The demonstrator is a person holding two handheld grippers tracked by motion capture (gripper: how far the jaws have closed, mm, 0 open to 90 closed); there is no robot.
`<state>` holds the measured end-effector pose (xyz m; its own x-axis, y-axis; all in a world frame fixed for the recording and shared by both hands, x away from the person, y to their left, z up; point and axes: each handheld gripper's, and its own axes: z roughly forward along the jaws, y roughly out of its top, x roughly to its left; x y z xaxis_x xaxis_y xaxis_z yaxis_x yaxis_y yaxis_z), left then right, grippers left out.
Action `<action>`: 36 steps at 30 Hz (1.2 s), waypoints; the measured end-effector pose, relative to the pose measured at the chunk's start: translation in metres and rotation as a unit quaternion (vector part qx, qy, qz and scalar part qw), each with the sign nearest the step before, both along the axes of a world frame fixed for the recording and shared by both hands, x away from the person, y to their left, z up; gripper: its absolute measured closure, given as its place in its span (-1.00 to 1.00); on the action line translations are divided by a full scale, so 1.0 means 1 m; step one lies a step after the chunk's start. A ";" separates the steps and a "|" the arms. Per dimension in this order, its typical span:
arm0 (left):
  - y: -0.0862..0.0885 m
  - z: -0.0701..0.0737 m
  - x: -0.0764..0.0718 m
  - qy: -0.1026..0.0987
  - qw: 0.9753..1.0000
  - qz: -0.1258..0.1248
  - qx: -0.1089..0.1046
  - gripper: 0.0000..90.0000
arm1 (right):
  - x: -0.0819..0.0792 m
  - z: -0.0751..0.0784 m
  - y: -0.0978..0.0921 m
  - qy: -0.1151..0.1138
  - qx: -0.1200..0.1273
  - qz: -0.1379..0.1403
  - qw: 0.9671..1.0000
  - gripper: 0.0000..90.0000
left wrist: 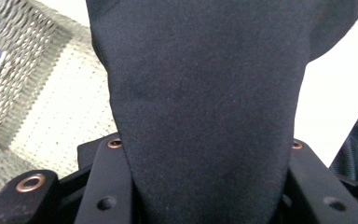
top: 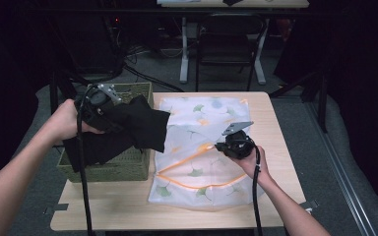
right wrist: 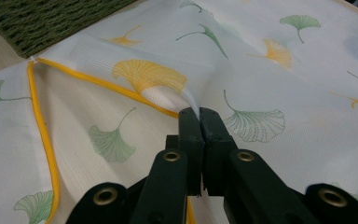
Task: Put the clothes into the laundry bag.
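Note:
A black garment point(top: 138, 128) hangs from my left gripper point(top: 102, 110) above the woven basket point(top: 128, 169) at the table's left. In the left gripper view the black cloth point(left wrist: 205, 107) runs up between the jaws, which are shut on it. A white mesh bag point(top: 202, 142) with leaf prints and a yellow zipper edge point(top: 192, 186) lies on the table's middle. My right gripper point(top: 222, 146) is shut on the bag's upper layer by the zipper opening and pinches the mesh bag point(right wrist: 261, 84) up into a small ridge at the gripper tips point(right wrist: 199, 114).
The wooden table point(top: 128, 211) has bare room along its front edge and right side. The basket's woven wall point(left wrist: 37, 107) lies under the garment. A dark chair point(top: 226, 44) and desk legs stand beyond the table's far edge.

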<state>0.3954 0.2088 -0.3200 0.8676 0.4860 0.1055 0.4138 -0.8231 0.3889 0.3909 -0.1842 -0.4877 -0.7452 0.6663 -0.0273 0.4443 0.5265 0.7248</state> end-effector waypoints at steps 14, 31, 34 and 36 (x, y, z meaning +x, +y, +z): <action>-0.030 -0.001 -0.018 0.018 0.999 -0.022 -0.022 0.31 | 0.000 0.001 0.000 -0.001 0.003 -0.003 1.000 0.97; -0.069 -0.023 -0.034 0.055 0.996 -0.061 -0.032 0.31 | -0.001 0.002 0.001 -0.004 0.007 -0.010 1.000 0.97; -0.074 -0.028 -0.036 0.059 0.995 -0.069 -0.030 0.30 | -0.002 0.003 0.001 -0.005 0.006 -0.010 1.000 0.97; -0.078 -0.032 -0.037 0.062 0.995 -0.072 -0.034 0.30 | -0.002 0.003 0.001 -0.005 0.006 -0.010 1.000 0.97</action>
